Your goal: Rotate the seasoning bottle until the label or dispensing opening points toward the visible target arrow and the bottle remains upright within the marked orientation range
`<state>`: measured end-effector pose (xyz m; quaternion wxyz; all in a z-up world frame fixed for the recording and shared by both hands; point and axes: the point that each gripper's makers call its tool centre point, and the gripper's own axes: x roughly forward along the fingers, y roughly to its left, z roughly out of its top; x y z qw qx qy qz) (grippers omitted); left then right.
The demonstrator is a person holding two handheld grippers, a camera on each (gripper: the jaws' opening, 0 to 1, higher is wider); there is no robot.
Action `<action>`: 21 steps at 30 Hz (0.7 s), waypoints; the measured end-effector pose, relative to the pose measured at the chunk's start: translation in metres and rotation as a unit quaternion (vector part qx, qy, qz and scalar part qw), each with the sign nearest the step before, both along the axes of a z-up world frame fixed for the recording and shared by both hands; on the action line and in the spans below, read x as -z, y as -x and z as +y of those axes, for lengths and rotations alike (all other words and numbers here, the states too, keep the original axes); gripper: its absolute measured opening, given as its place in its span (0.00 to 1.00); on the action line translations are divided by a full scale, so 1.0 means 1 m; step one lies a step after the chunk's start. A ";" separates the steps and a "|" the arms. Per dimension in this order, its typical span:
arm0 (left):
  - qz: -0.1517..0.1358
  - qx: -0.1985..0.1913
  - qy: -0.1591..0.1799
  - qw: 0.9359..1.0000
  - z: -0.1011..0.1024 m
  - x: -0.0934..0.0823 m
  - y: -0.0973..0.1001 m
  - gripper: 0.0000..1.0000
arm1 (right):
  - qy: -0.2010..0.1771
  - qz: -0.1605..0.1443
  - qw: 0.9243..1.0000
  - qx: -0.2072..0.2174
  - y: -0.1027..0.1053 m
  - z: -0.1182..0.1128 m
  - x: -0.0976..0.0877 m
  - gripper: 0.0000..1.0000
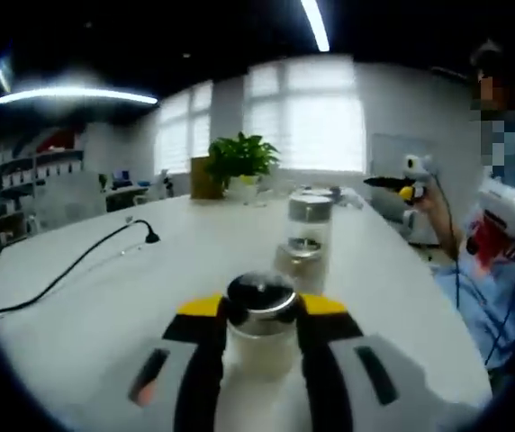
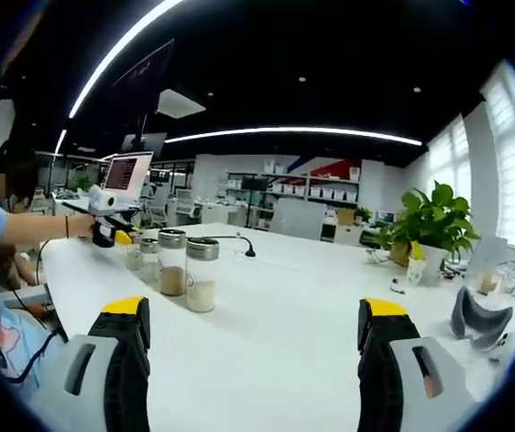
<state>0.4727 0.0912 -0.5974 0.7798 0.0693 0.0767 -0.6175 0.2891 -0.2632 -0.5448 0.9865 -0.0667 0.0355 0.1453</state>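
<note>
Clamped in my left gripper [image 1: 259, 337], one seasoning bottle [image 1: 260, 328] stands upright, rotation seemingly unfinished; my right gripper [image 2: 253, 346] gapes, holding nothing.

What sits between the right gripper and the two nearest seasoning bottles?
Nothing: in the right gripper view, bare white table runs from the open right gripper to the two seasoning bottles.

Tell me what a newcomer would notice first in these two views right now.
First, the seasoning bottle clamped upright between the left gripper's yellow-tipped jaws, low in the left gripper view. Then the right gripper held wide open over the white table, with a row of glass jars at left and a potted plant at right.
</note>
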 end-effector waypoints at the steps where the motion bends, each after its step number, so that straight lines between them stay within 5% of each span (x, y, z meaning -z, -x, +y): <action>1: 0.002 0.017 -0.004 1.000 0.001 0.000 0.002 0.32 | 0.002 0.001 1.000 0.003 0.000 -0.001 0.000 0.99; 13: 0.044 0.114 -0.029 0.992 -0.007 0.000 0.011 0.32 | 0.005 -0.003 1.000 0.007 0.001 -0.005 -0.001 0.99; 21: 0.013 0.133 -0.048 0.990 -0.007 0.002 0.016 0.32 | 0.011 -0.003 1.000 -0.002 0.000 -0.002 -0.001 0.99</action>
